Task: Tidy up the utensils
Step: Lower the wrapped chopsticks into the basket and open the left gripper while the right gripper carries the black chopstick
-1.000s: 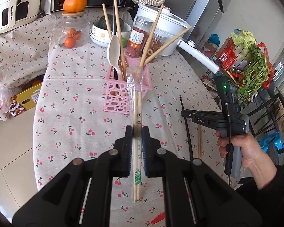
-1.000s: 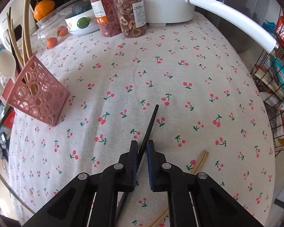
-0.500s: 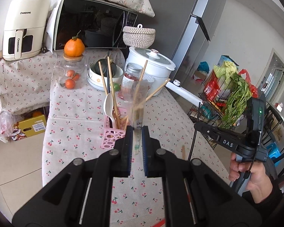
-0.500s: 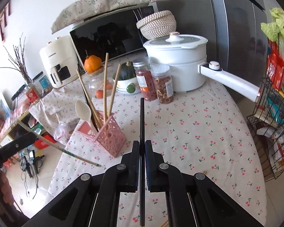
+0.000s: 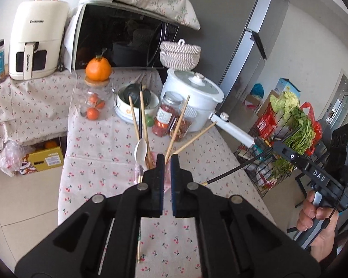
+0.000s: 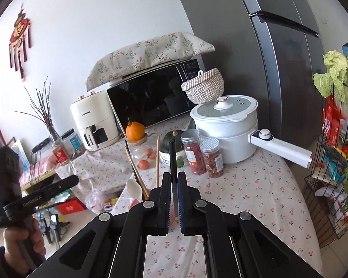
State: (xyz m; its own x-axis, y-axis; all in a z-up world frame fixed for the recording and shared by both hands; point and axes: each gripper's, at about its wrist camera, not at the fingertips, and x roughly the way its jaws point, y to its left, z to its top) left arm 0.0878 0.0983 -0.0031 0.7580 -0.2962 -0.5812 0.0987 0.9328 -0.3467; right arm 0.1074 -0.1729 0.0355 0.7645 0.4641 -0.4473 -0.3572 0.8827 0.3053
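Left gripper point(image 5: 166, 162): jaws closed; wrapped pair of wooden chopsticks point(image 5: 139, 217) seen centred between the jaws a second ago, now showing beside and below the left jaw, grip itself hidden.
Right gripper point(image 6: 174, 180): jaws clamped on thin black chopstick point(image 6: 172, 157); lifted off the table since one second ago.
Black chopstick: formerly lying on the cherry-print tablecloth point(image 6: 250, 192), now upright in the wrist view, clear of it.
Pink perforated plastic utensil holder point(image 5: 150, 159): unmoved on the table, holding white spoon point(image 5: 141, 149) and bamboo chopsticks point(image 5: 177, 127).
View change: both cameras tilted up from tablecloth to microwave point(image 6: 150, 97) and white lidded pot point(image 6: 225, 127).
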